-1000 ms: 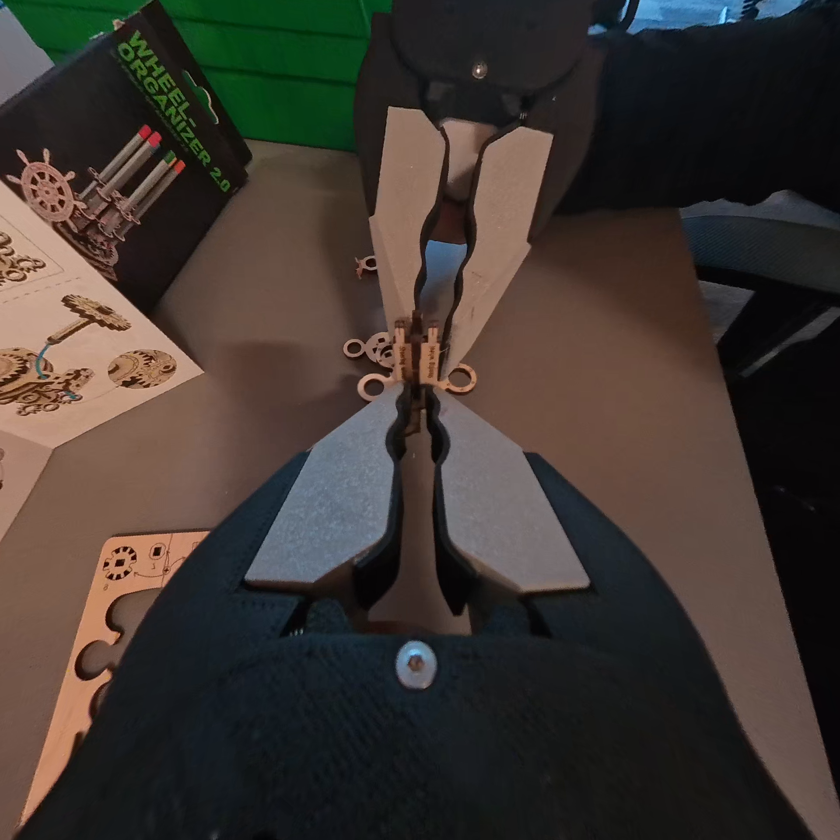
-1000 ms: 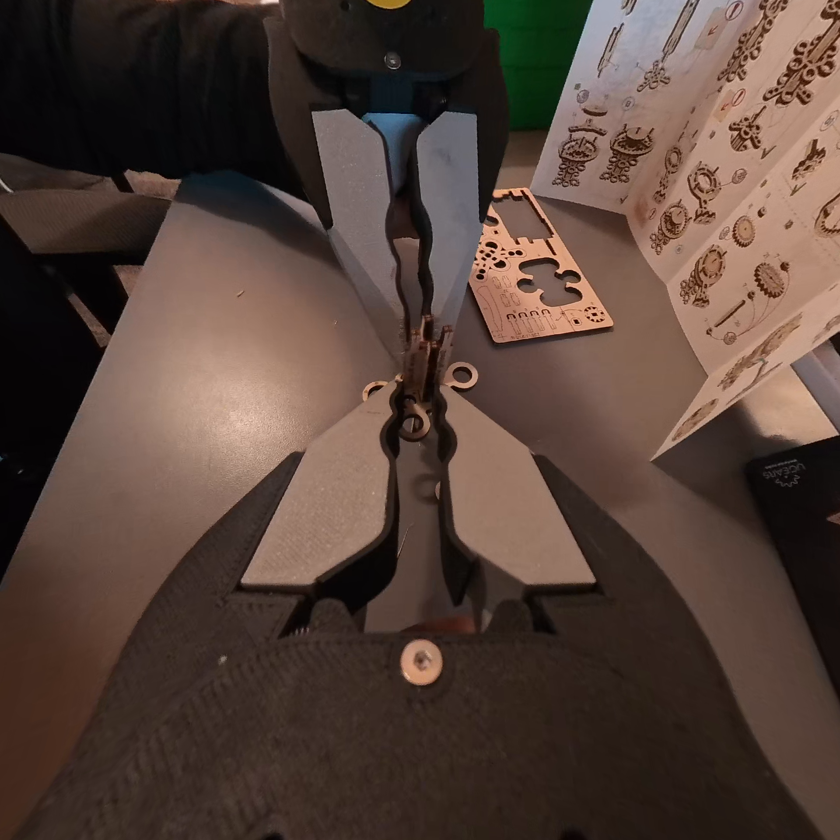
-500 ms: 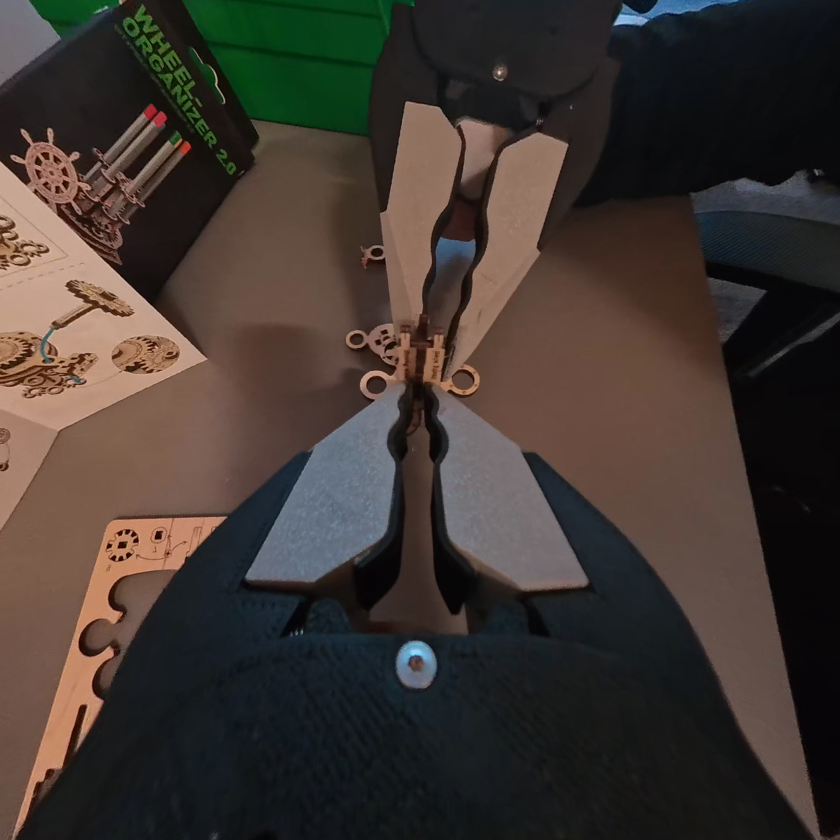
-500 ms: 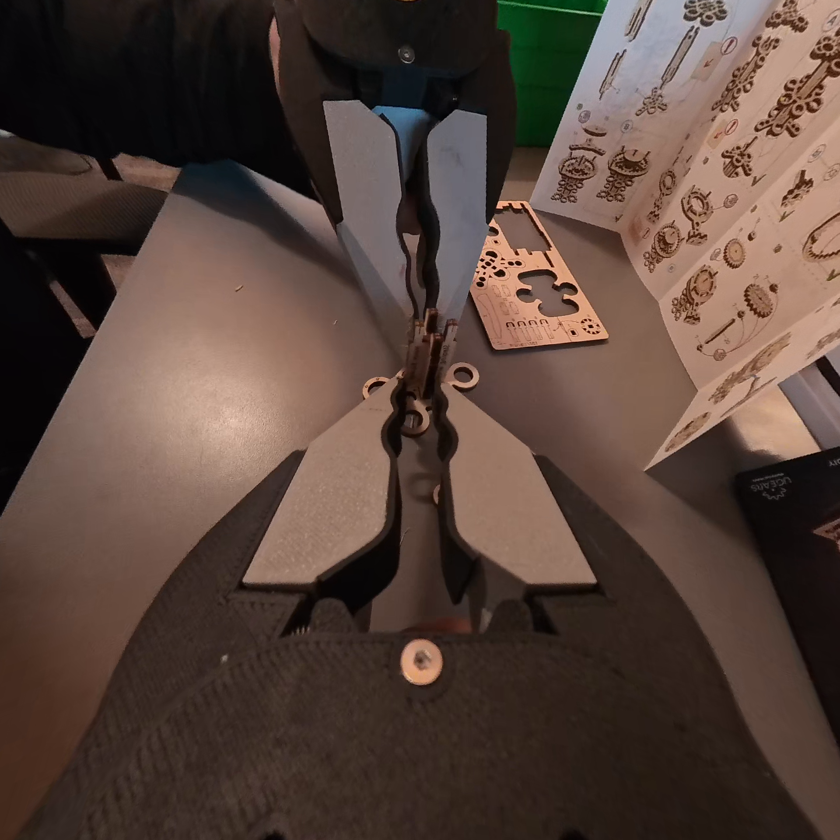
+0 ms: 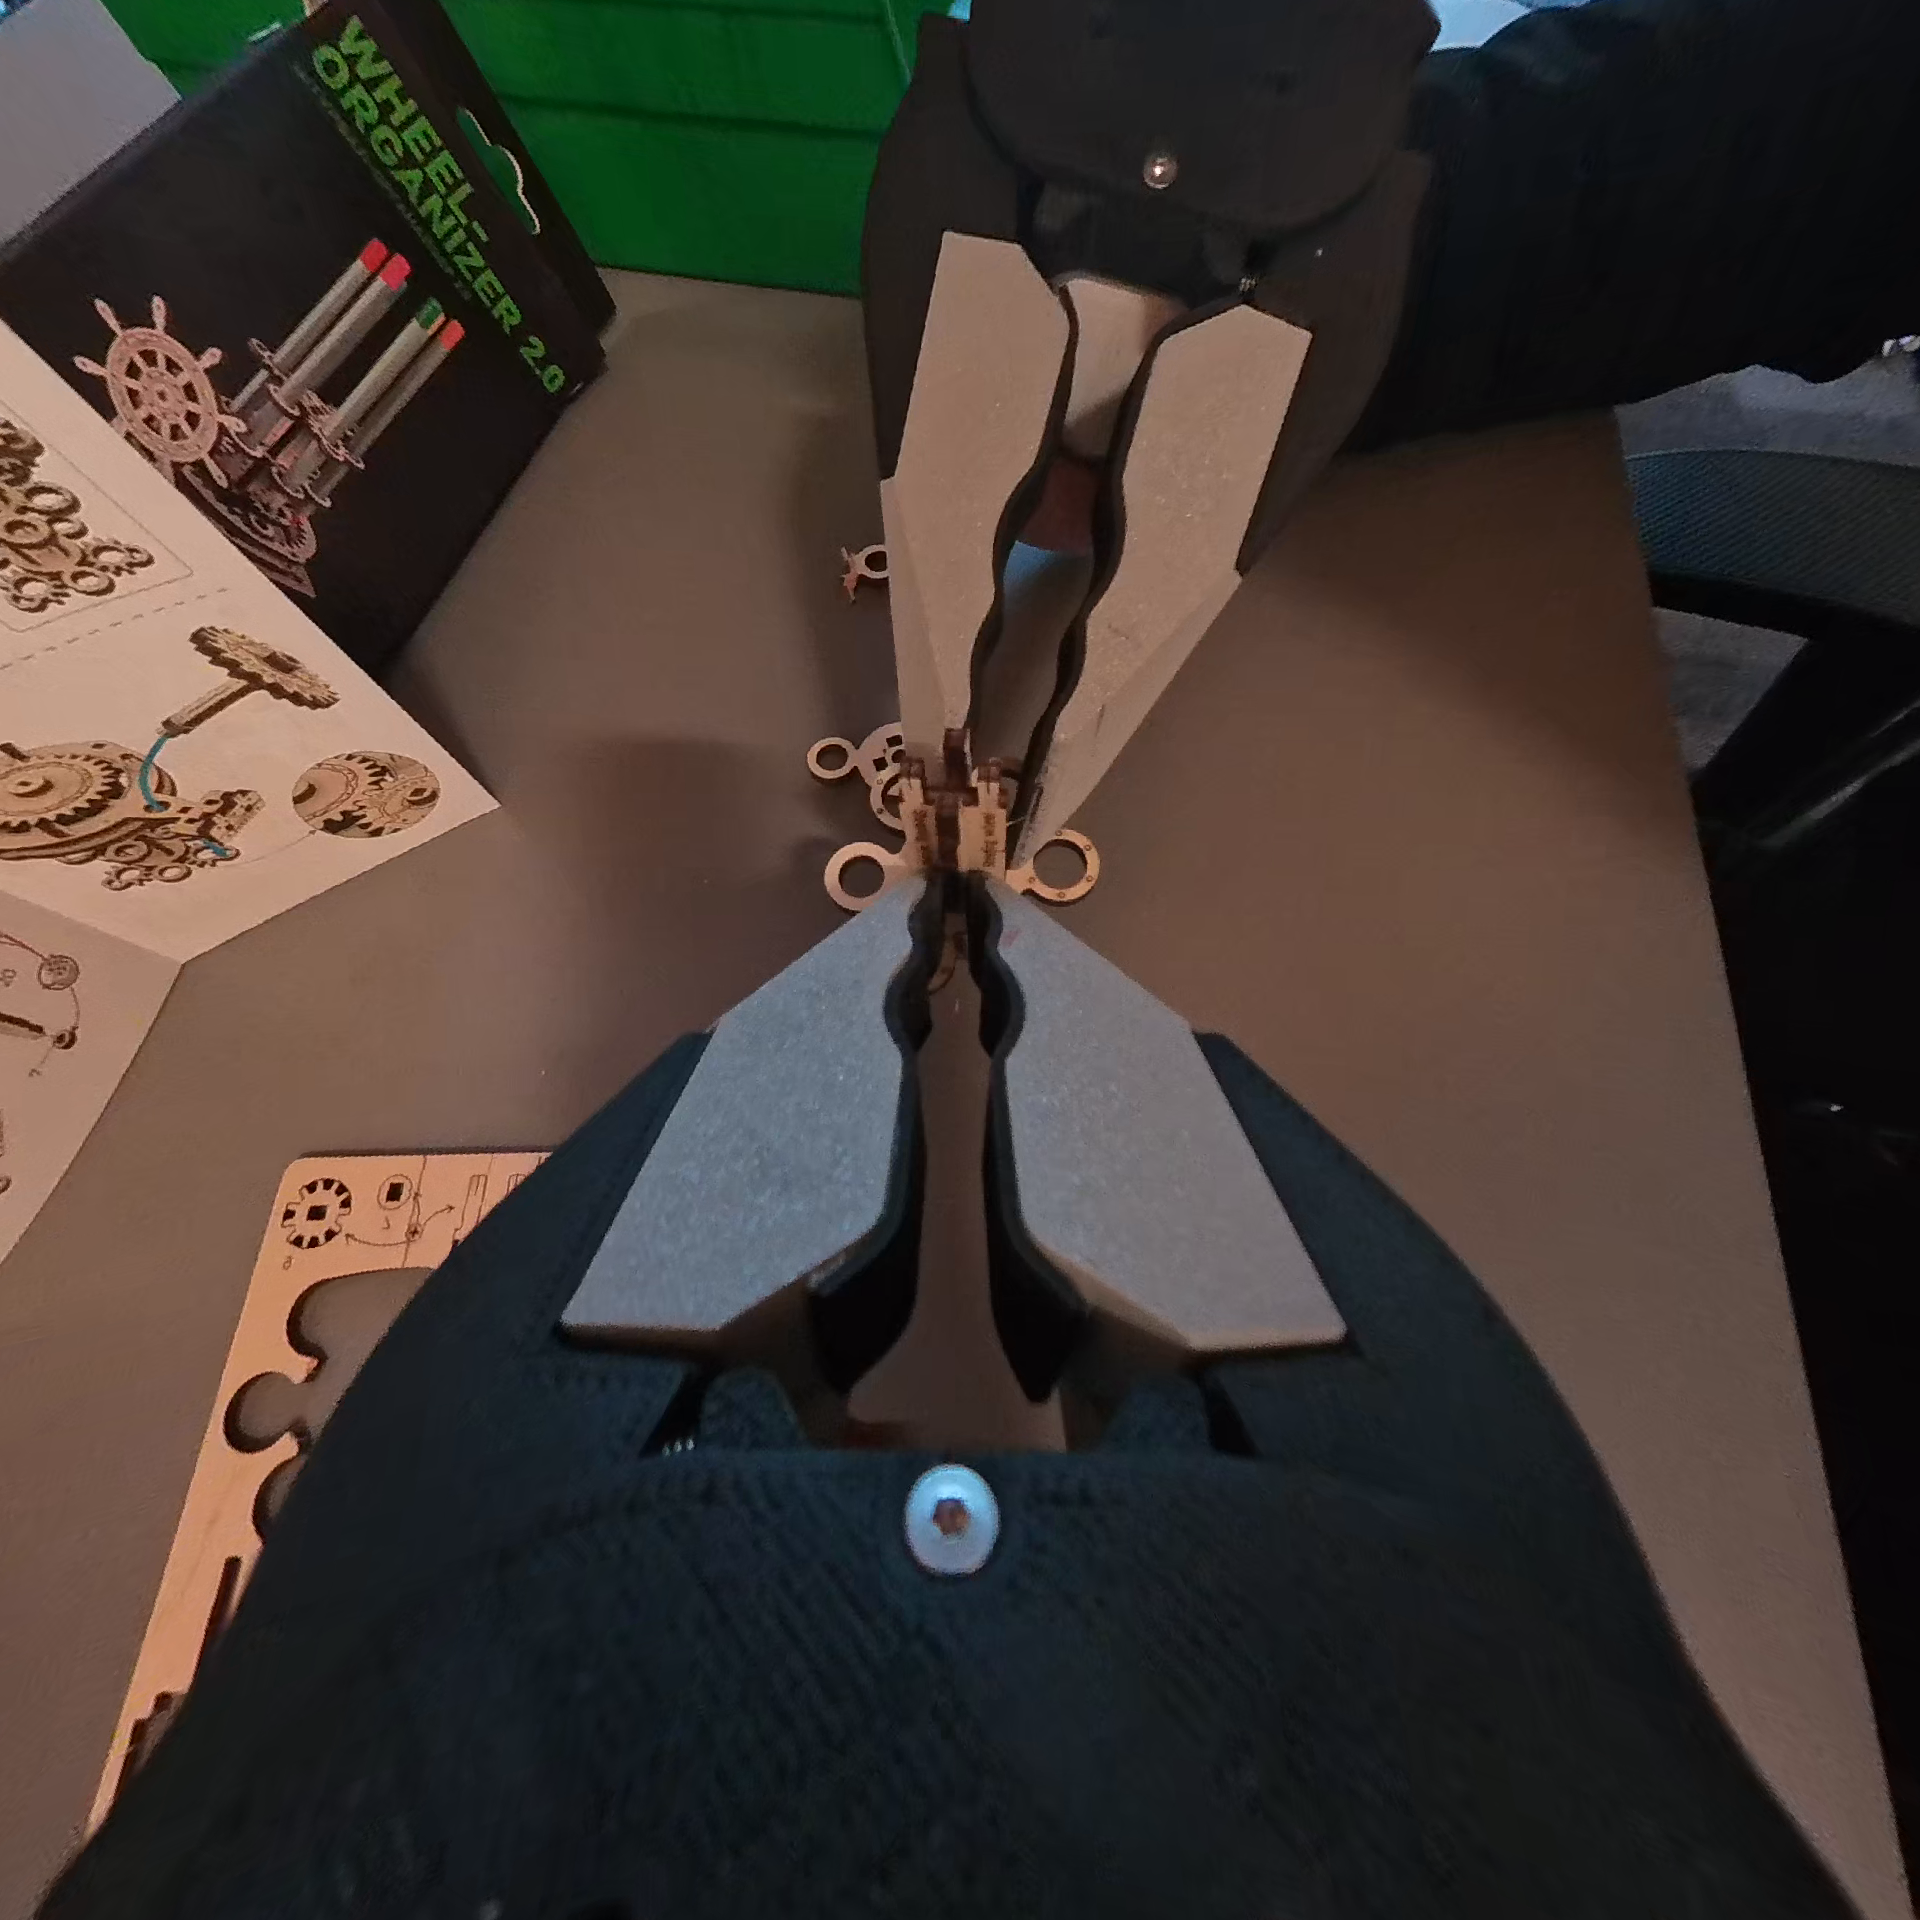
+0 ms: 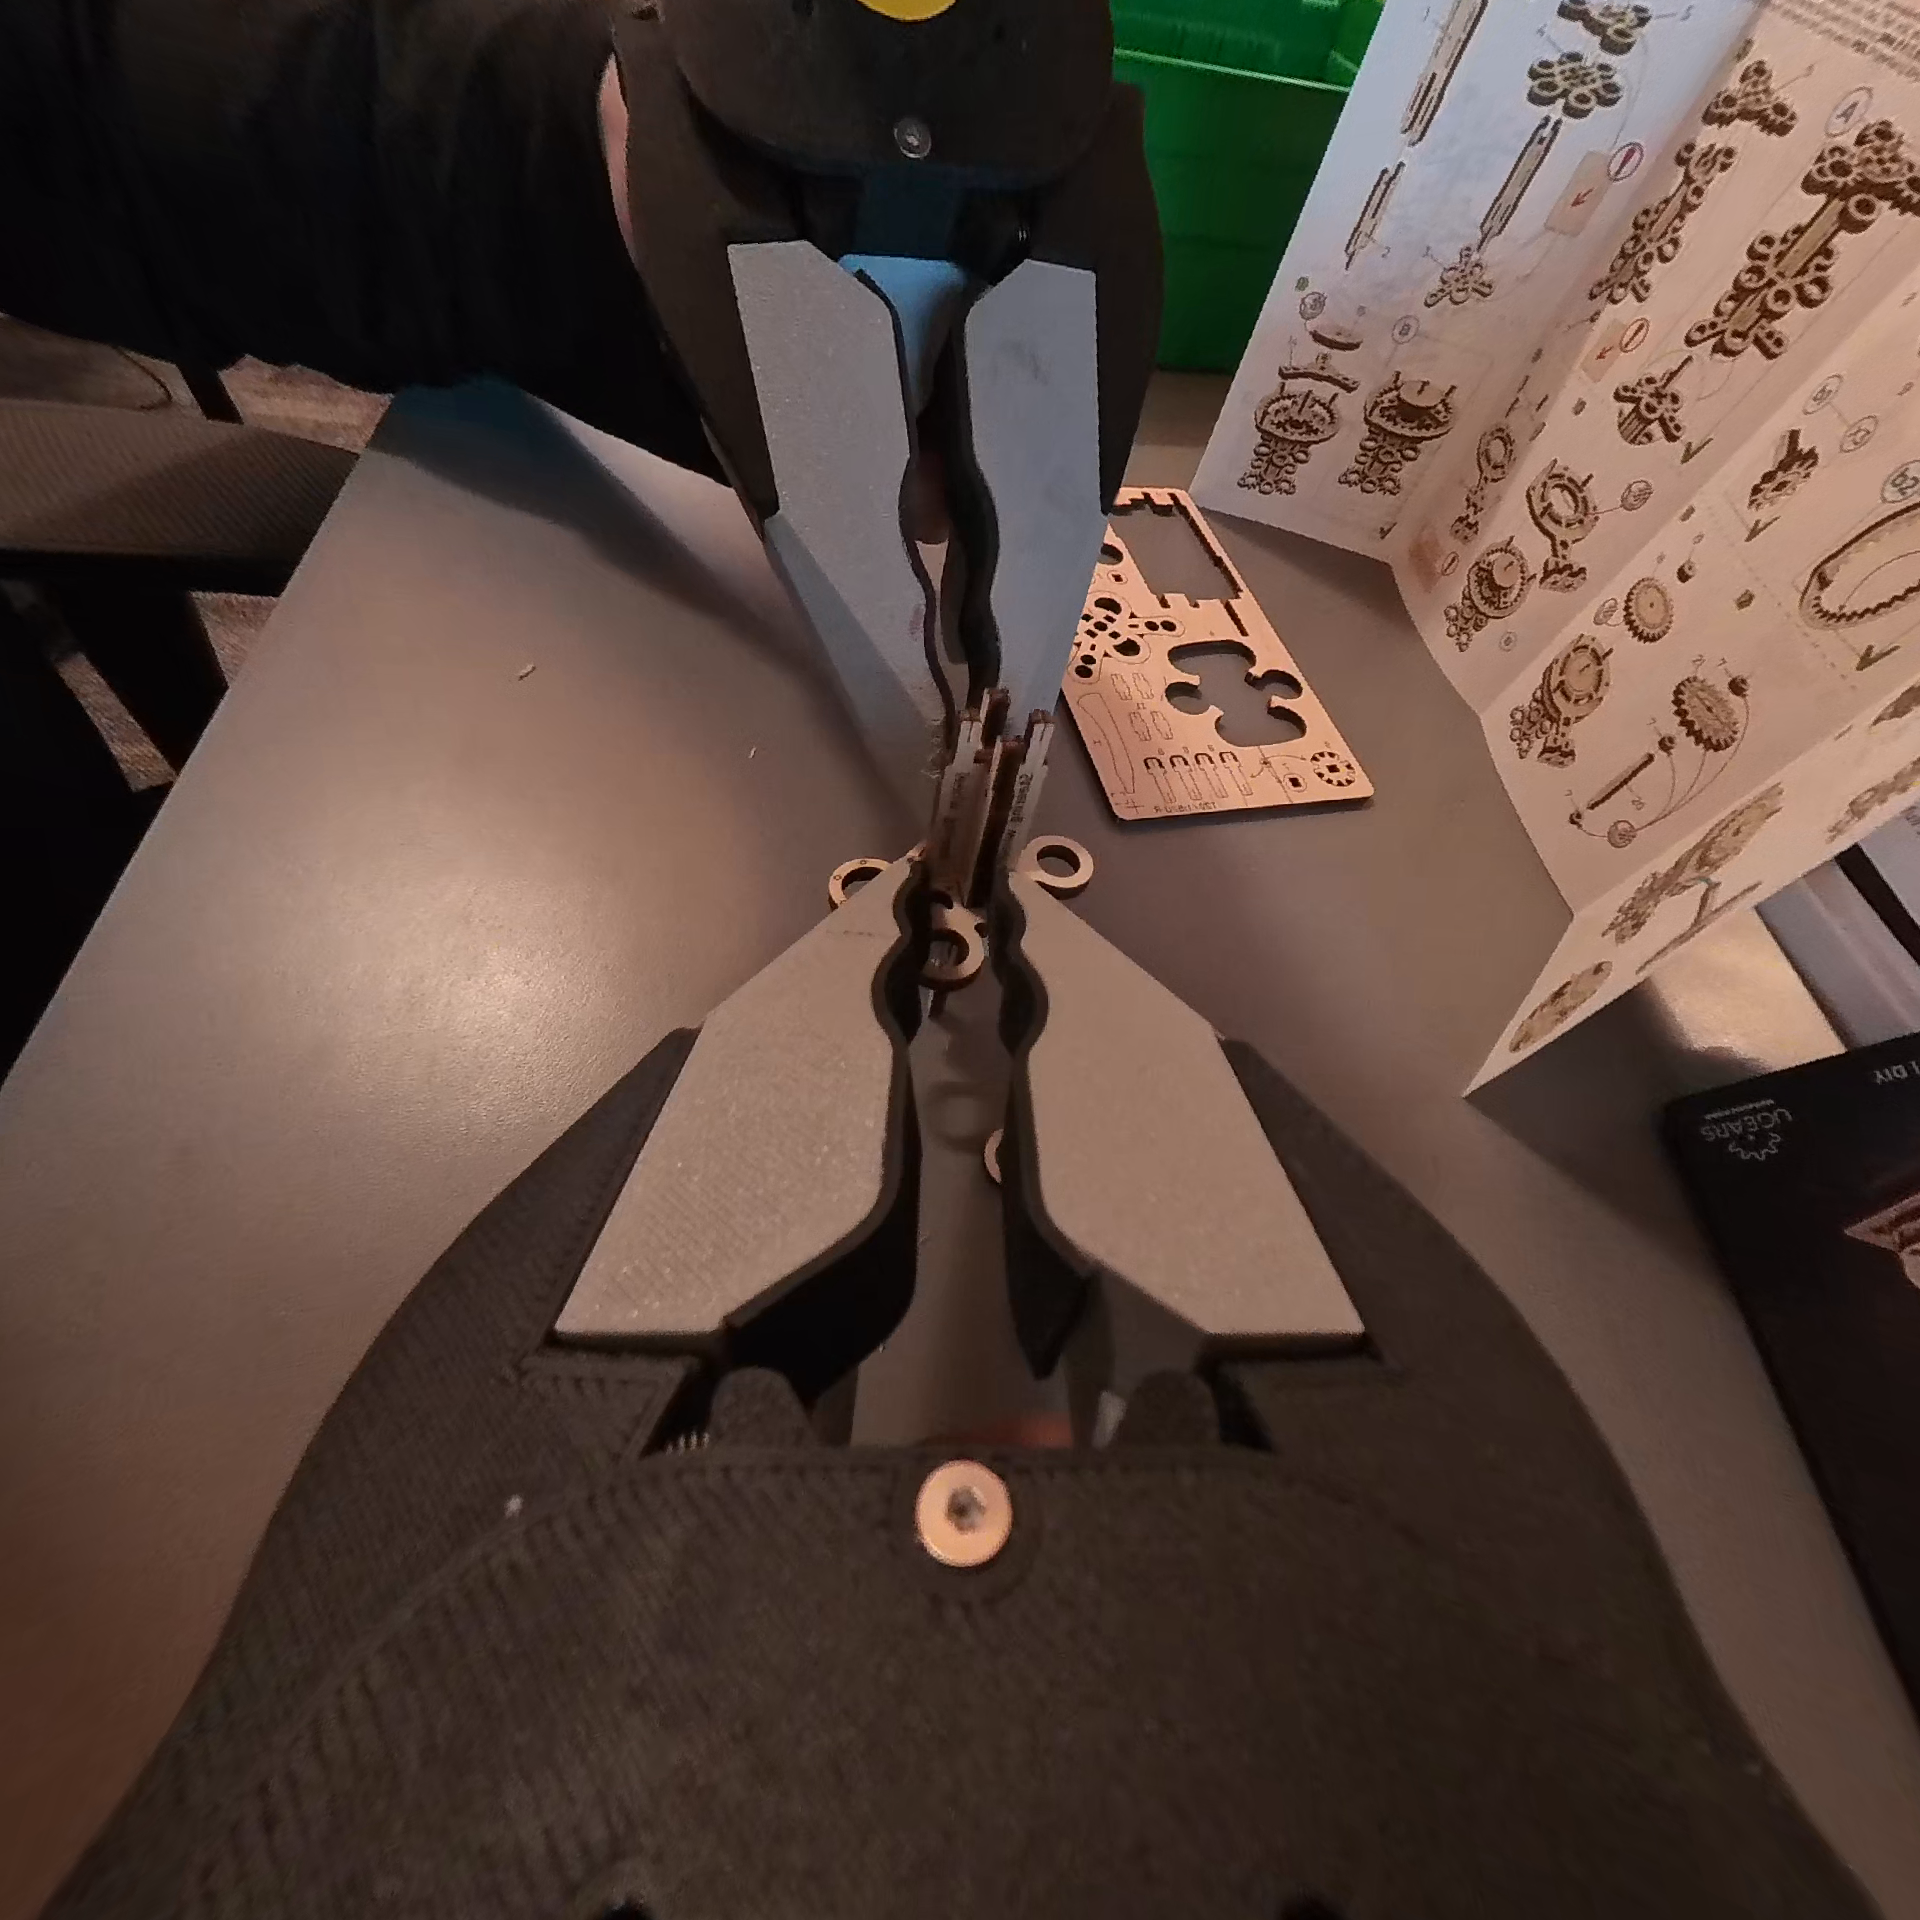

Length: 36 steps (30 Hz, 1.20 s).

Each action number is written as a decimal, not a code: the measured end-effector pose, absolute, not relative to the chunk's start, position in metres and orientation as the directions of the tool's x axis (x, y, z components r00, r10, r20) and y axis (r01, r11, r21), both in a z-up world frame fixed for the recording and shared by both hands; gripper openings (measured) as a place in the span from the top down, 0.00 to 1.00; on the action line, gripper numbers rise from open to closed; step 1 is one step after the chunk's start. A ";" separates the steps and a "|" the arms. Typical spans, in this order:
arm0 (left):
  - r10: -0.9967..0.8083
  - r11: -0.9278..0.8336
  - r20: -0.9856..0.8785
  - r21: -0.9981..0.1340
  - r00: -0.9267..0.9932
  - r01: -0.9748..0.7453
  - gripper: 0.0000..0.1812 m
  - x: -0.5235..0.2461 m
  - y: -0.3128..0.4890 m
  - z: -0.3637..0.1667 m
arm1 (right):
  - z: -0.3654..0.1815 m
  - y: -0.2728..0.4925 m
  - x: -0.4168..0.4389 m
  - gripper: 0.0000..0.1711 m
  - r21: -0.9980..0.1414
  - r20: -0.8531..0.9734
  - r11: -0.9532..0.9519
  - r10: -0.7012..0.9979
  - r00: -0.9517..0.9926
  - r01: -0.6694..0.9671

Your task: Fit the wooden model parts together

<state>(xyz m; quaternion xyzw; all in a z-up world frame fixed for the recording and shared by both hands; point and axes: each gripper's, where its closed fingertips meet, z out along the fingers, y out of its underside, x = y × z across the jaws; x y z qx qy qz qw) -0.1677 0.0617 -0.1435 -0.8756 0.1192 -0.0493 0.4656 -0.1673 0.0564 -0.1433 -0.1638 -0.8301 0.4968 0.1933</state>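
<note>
Currently left tongs (image 5: 951, 894) and right tongs (image 6: 958, 883) meet tip to tip, both clamped on the wooden model assembly (image 5: 951, 816) above the tabletop (image 5: 1351, 831).

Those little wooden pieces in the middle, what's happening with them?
A person is holding two grippers that meet tip to tip over a grey table. The left gripper and the right gripper are both shut on a small wooden model assembly, pressing its parts together. The instruction sheet stands nearby.
</note>
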 end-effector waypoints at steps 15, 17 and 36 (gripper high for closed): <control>-0.270 -0.434 0.435 -0.851 0.859 0.295 1.00 -0.181 0.067 -0.116 | -0.120 0.058 -0.181 0.96 -0.885 -0.405 0.011 0.472 -0.783 0.465; -0.273 -0.432 0.462 -0.843 0.844 0.322 1.00 -0.180 0.067 -0.115 | -0.117 0.058 -0.181 0.96 -0.865 -0.459 -0.026 0.442 -0.771 0.501; -0.298 -0.415 0.401 -0.872 0.866 0.261 0.87 -0.177 0.070 -0.117 | -0.127 0.059 -0.178 0.96 -0.841 -0.477 0.022 0.442 -0.760 0.540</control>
